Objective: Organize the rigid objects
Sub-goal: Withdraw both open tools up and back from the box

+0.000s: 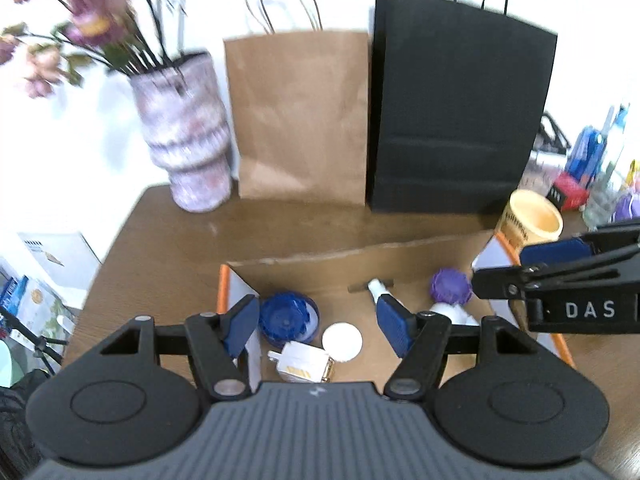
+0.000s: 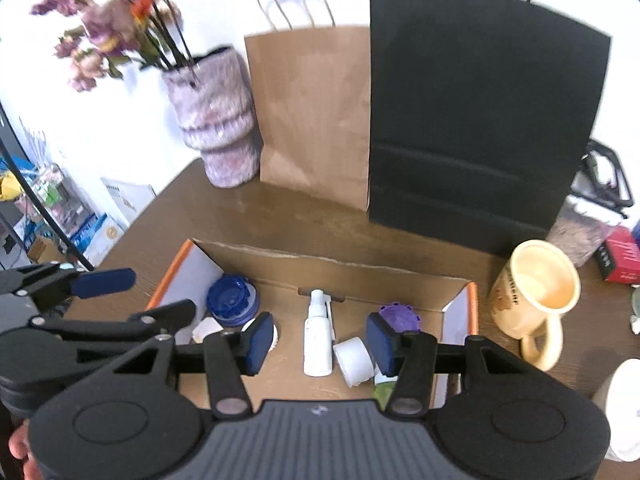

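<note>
I am holding both grippers over a shallow cardboard box [image 2: 360, 270] with orange-edged flaps, sitting on a brown table [image 2: 280, 216]. My left gripper [image 1: 318, 326] is hanging with its blue pads spread wide and nothing between them, above the left half of the box. My right gripper [image 2: 320, 338] is hovering over the middle of the box, its pads likewise spread apart and gripping nothing. Inside the box I am seeing a blue round lid [image 2: 232, 300] in the far left corner, a white spray bottle [image 2: 318, 334] lying flat along the middle, a white jar [image 2: 354, 360] on its side just right of the bottle, and a purple cap [image 2: 398, 314] near the right wall. From the left view I am also making out a white disc [image 1: 342, 340] and a small white box [image 1: 302, 366] with yellow print, both lying near the blue lid. Something green is peeking out under my right gripper, but I cannot tell what it is. Just outside the box's right wall a cream mug [image 2: 536, 296] is standing upright, open and hollow. Behind the box a brown paper bag [image 2: 316, 112] and a black paper bag [image 2: 476, 112] are standing side by side, touching, with a pink vase [image 2: 216, 120] of flowers to their left.
</note>
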